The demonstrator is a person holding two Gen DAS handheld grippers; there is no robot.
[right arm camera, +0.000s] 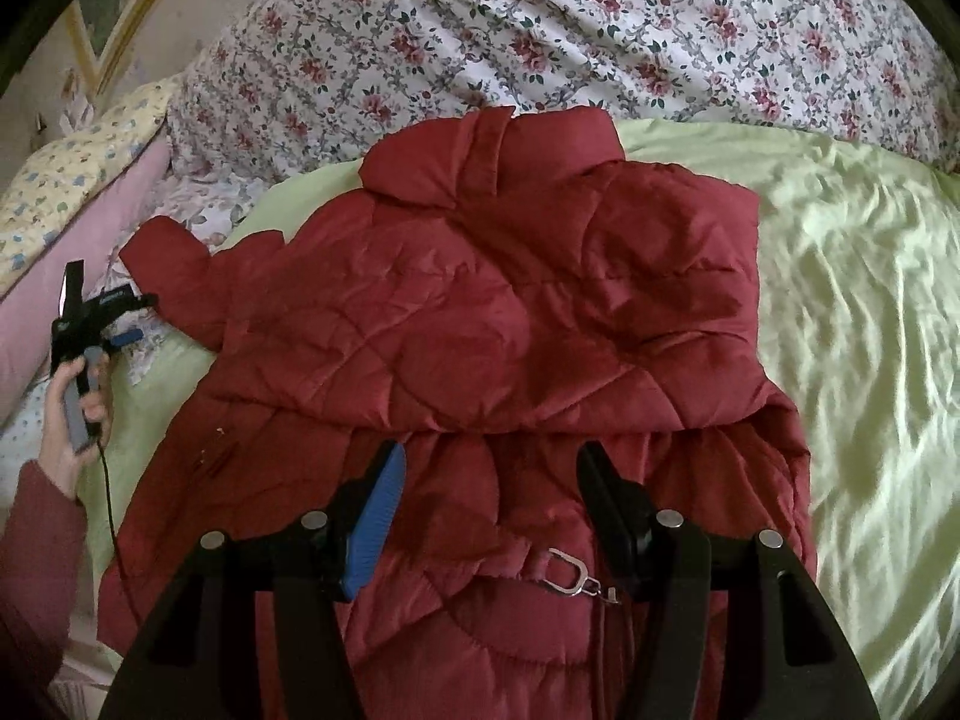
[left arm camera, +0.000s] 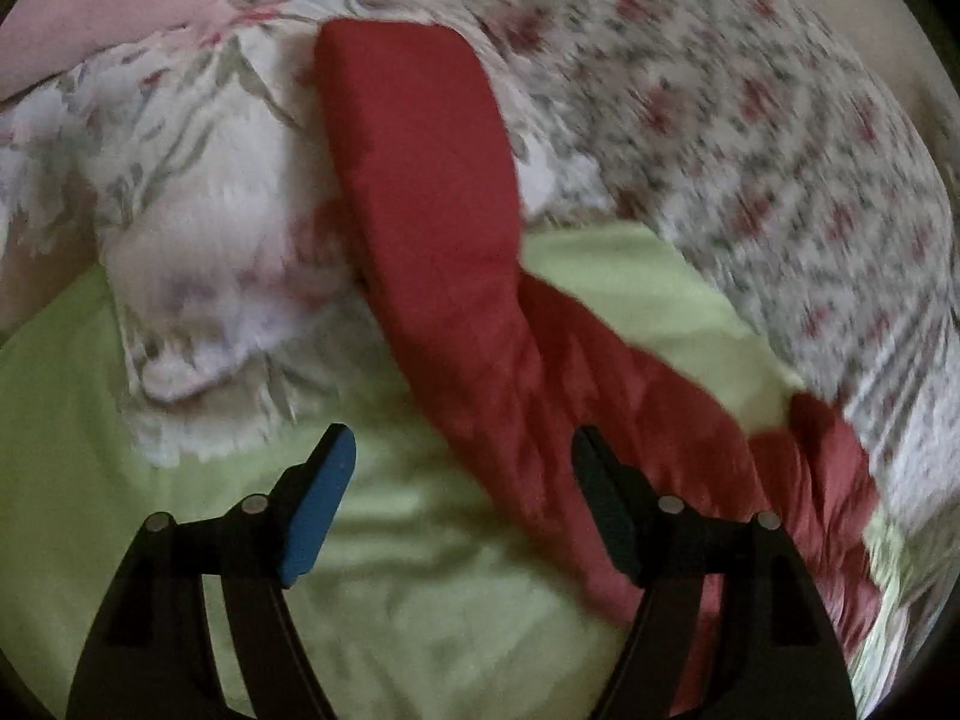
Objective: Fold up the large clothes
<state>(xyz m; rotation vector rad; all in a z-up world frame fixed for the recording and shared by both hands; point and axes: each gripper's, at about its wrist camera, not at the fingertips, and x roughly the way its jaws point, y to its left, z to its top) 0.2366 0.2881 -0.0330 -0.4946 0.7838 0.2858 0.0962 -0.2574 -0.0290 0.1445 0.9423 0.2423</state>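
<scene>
A dark red quilted jacket [right arm camera: 510,312] lies flat on a pale green sheet [right arm camera: 840,330], collar towards the far side. One half looks folded over the body. Its left sleeve [right arm camera: 162,252] sticks out to the side. My right gripper [right arm camera: 492,449] hovers open over the jacket's lower part, with nothing pinched between its pads. A metal clasp [right arm camera: 567,570] lies just below it. In the left wrist view, my left gripper [left arm camera: 462,435] stands open and empty beside the red sleeve [left arm camera: 420,150]. A hand holds that left gripper [right arm camera: 135,318] at the jacket's left.
A floral duvet [right arm camera: 540,30] is bunched along the far side of the bed. A floral pillow [left arm camera: 198,180] lies by the sleeve, with a yellow patterned pillow [right arm camera: 60,180] and a pink cushion [right arm camera: 24,330] at the left. Green sheet [left arm camera: 420,570] spreads under the left gripper.
</scene>
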